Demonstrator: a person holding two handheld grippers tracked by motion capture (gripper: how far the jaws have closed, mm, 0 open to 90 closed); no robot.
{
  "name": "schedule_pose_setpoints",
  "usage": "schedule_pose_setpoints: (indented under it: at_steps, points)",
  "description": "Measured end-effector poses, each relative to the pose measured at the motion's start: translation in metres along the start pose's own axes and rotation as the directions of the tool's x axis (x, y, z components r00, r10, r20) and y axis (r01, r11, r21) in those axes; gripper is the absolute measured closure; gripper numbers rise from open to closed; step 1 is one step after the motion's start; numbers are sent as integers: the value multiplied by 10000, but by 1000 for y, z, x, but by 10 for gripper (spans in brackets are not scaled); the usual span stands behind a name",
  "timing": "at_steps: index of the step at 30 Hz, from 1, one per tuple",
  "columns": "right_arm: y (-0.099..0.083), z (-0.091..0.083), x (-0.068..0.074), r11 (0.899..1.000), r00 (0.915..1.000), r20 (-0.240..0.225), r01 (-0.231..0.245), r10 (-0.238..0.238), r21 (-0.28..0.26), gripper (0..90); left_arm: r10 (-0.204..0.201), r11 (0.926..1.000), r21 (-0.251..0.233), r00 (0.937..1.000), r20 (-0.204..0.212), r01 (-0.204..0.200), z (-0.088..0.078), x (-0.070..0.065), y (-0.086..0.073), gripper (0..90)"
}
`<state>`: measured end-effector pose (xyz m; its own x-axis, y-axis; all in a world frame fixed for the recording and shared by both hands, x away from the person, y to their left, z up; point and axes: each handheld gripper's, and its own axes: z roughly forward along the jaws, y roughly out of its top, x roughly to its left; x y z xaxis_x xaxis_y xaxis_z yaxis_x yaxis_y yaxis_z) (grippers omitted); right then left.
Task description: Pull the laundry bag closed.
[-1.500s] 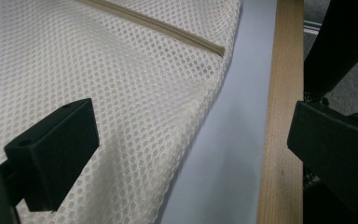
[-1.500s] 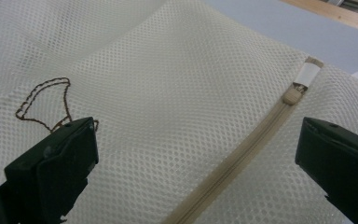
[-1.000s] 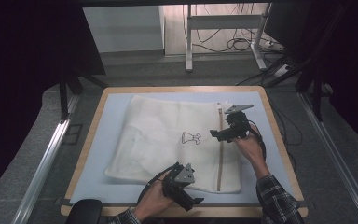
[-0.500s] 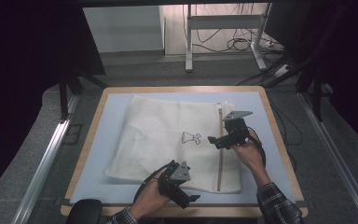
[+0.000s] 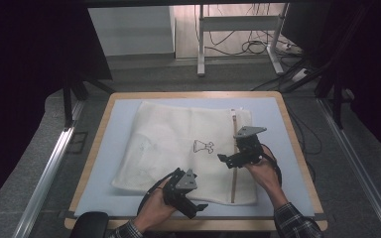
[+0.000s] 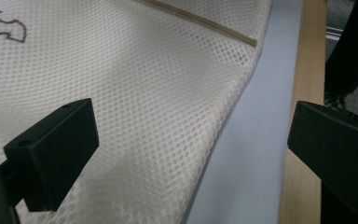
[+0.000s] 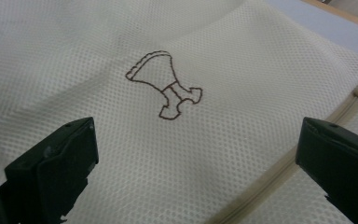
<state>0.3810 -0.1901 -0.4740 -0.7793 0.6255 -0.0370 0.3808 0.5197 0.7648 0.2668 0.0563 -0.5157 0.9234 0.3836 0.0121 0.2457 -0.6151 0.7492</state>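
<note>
High view: white mesh laundry bag [image 5: 178, 148] flat on blue mat [image 5: 283, 148]; left gripper [image 5: 191, 204] over bag's near edge, right gripper [image 5: 228, 159] over bag's zipper [image 5: 234, 158].
Left gripper view: jaws wide apart, empty, straddling bag's hem [image 6: 223, 121].
Right gripper view: jaws wide apart, empty; embroidered emblem [image 7: 164, 85] on bag between them.

flat mesh bag [image 5: 178, 144] covering mat [image 5: 273, 119], open margins all round
</note>
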Motion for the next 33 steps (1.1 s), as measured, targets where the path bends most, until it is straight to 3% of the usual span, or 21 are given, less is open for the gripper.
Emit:
schedule_pose_setpoints:
  at_steps: [12,17,33]
  points:
    - [-8,-10,25,9990,9989,-201,423,-426,-128,0,-299,9995,-104,9992,-277,296,-12,8,-9,17]
    - [-15,-17,33,9998,9997,-156,214,-214,-9,0,-377,9992,-114,9985,-395,372,-17,10,-12,15]
    - [-34,-44,50,9990,9991,-206,375,-381,-258,0,-781,9960,-488,9937,-800,743,-36,17,-21,9]
